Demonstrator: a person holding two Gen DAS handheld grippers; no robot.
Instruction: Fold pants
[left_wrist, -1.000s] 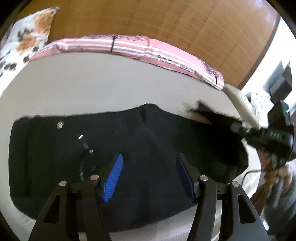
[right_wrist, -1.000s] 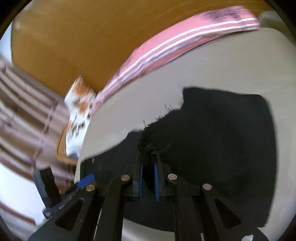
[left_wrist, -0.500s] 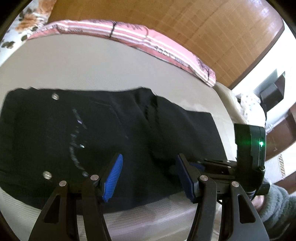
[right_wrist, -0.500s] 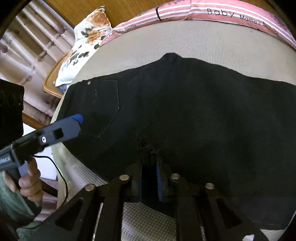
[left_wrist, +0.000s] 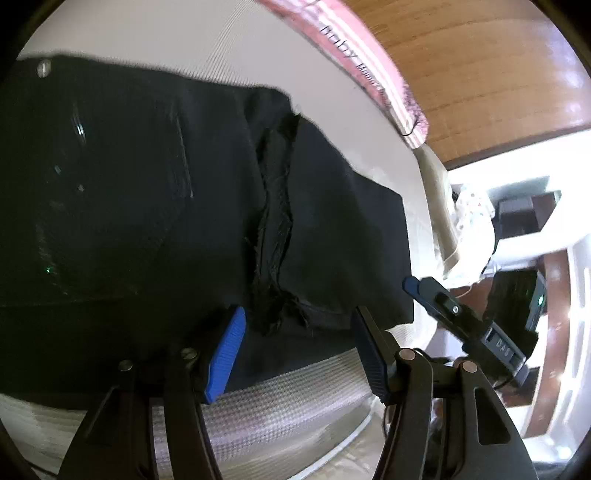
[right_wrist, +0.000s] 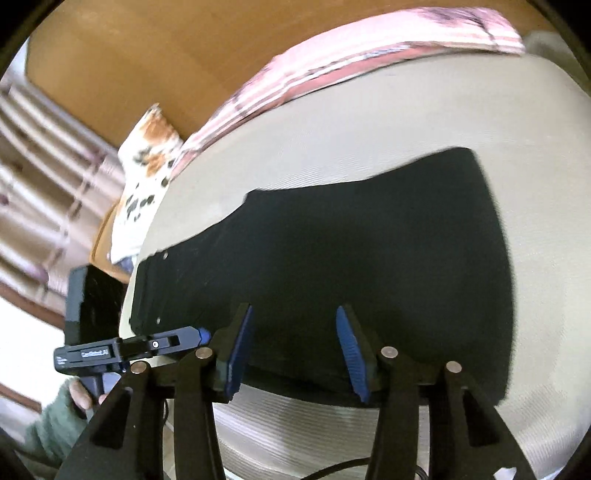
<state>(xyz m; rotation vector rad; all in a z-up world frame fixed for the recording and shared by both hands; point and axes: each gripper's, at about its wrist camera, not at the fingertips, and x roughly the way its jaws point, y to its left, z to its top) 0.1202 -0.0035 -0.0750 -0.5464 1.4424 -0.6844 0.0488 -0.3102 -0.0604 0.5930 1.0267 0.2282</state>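
Lying flat on the cream mattress, the black pants are already folded once, with the frayed hem of the folded-over layer laid across the middle in the left wrist view. The long axis runs left-right along the near edge of the mattress, waistband end toward the left edge, fold end toward the right.

The left gripper is seen with fingers spread apart, holding nothing, just above the near edge of the pants at the frayed hem. The right gripper is likewise spread and empty, poised at the near edge over the middle of the cloth. The pants lie straight ahead of both.

The waistband end is judged nearer the left gripper and the fold end nearer the right, though blur makes this uncertain. Another fold along the long axis is probably still needed.
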